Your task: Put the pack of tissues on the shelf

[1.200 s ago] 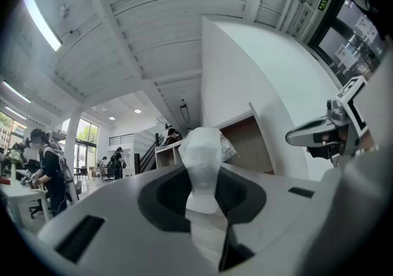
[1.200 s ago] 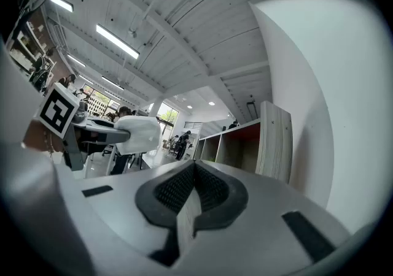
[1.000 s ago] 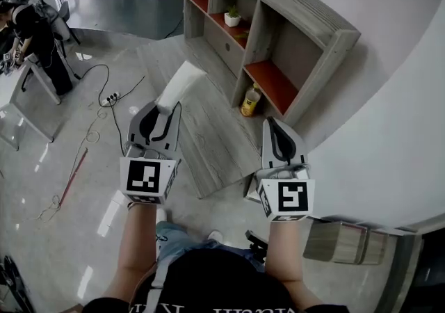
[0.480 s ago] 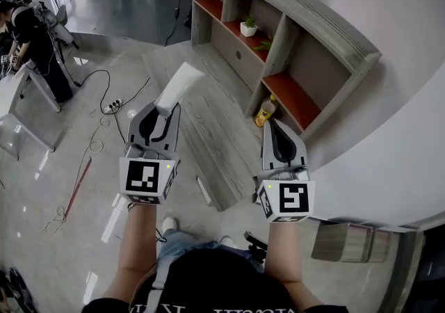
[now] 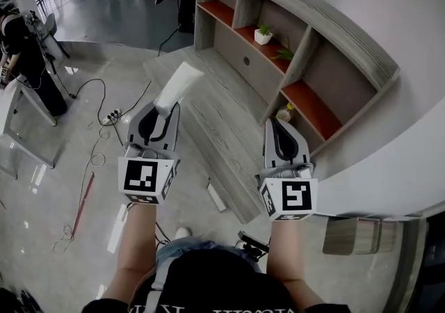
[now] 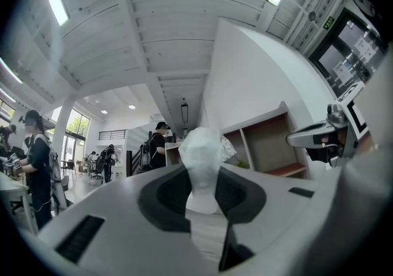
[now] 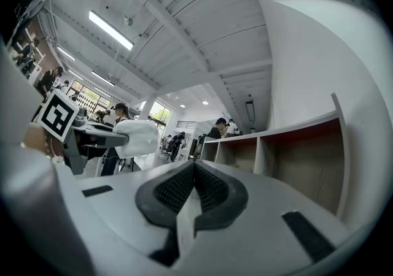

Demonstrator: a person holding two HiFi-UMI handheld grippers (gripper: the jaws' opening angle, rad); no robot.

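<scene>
The left gripper [image 5: 165, 111] has its jaws clamped on the near end of the pack of tissues [image 5: 179, 86]. The pack juts out ahead over the floor [image 5: 83, 186], well apart from the shelf [image 5: 334, 23]. The right gripper [image 5: 275, 128] is pressed closed on nothing. The pickup looks done. What's left is reaching a compartment and letting go.

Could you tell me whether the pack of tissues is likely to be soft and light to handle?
Probably soft: the pack of tissues pinches in where the left gripper clamps it. Likely light too, since it juts out from that end grip without drooping.
</scene>
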